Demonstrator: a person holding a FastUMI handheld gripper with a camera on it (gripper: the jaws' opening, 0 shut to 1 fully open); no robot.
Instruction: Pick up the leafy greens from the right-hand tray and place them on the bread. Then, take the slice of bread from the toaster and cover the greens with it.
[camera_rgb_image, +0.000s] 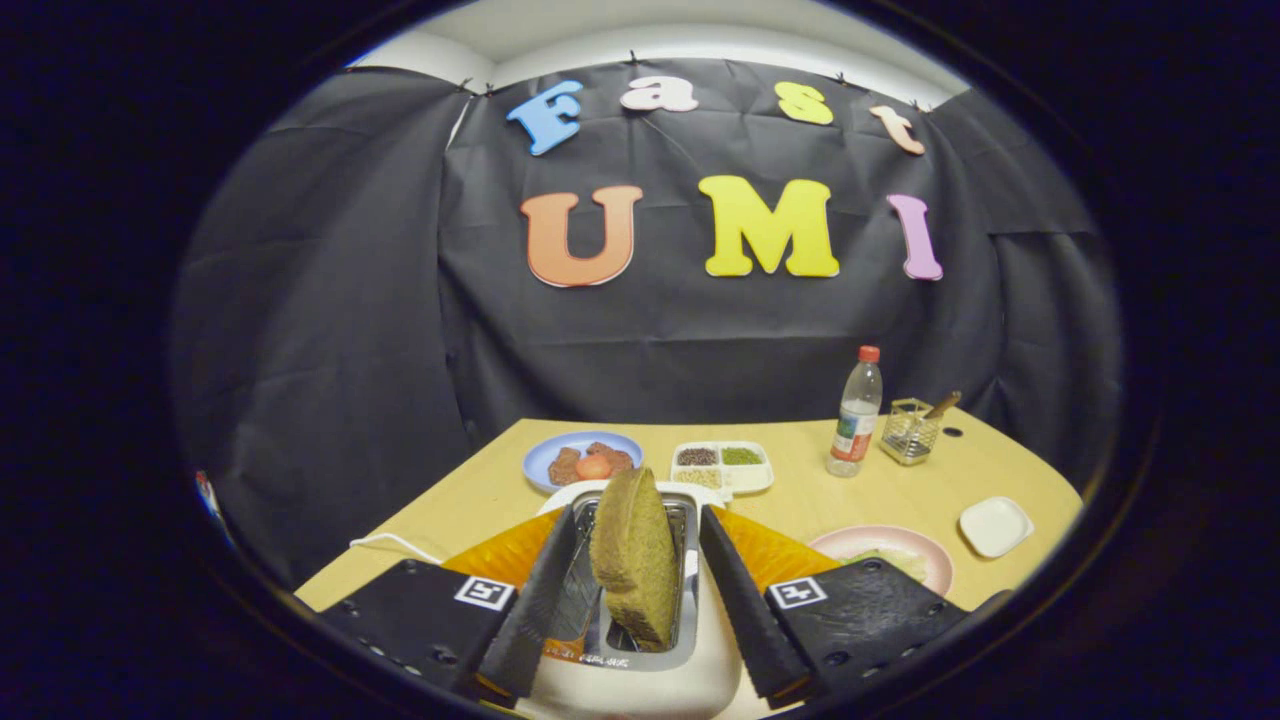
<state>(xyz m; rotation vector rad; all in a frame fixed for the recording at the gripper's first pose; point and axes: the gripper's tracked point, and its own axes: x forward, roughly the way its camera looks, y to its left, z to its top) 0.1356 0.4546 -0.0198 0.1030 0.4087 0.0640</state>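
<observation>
A brown slice of bread (633, 555) stands upright and slightly tilted in the slot of a white toaster (640, 690). My gripper (638, 512) is open, with one finger on each side of the slice and a small gap showing on both sides. Neither of the fingers (540, 590) presses on the bread. Beyond my right finger lies a pink plate (925, 560) holding something pale green (895, 560); the gripper body hides most of it.
The toaster stands on an orange tray (505, 555). Further back on the wooden table are a blue plate (550, 450) of food, a white divided dish (722, 465) of grains, a plastic bottle (857, 412) and a wire basket (912, 430). A small white dish (995, 525) sits at the right.
</observation>
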